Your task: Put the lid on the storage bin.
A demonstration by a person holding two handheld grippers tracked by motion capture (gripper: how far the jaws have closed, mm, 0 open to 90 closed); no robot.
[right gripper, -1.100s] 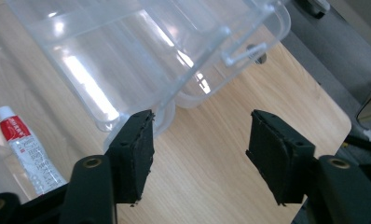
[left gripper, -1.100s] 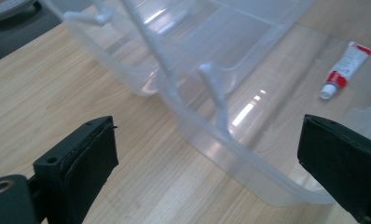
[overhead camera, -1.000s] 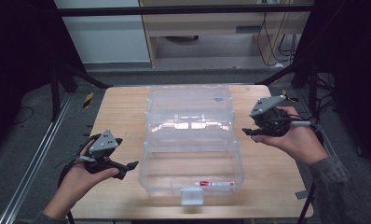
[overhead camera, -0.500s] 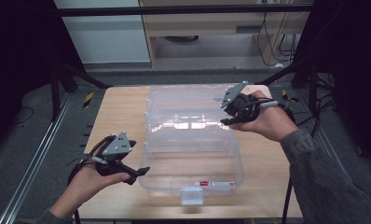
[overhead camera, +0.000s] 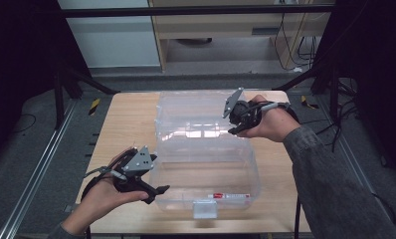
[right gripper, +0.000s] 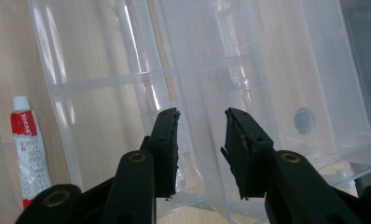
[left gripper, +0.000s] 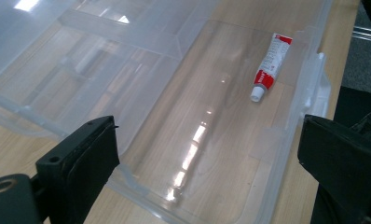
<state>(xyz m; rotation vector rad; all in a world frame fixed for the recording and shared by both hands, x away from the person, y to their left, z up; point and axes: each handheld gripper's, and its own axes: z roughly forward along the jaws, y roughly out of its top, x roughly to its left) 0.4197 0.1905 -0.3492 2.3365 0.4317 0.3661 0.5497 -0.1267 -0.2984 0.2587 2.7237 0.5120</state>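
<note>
— Toothpaste tube point(left gripper: 269, 66) lying flat on floor of clear plastic box point(overhead camera: 236, 164), near its front wall; red and white, seen plainly from left gripper view.

— Left gripper point(overhead camera: 156, 191)?

— Jaws wide apart, nothing between, at box's left edge.

— Right gripper point(overhead camera: 232, 124)?

— Moved inward since a second ago, now over raised lid point(overhead camera: 186, 112); jaws just been closing, narrow gap, holding nothing.
</note>
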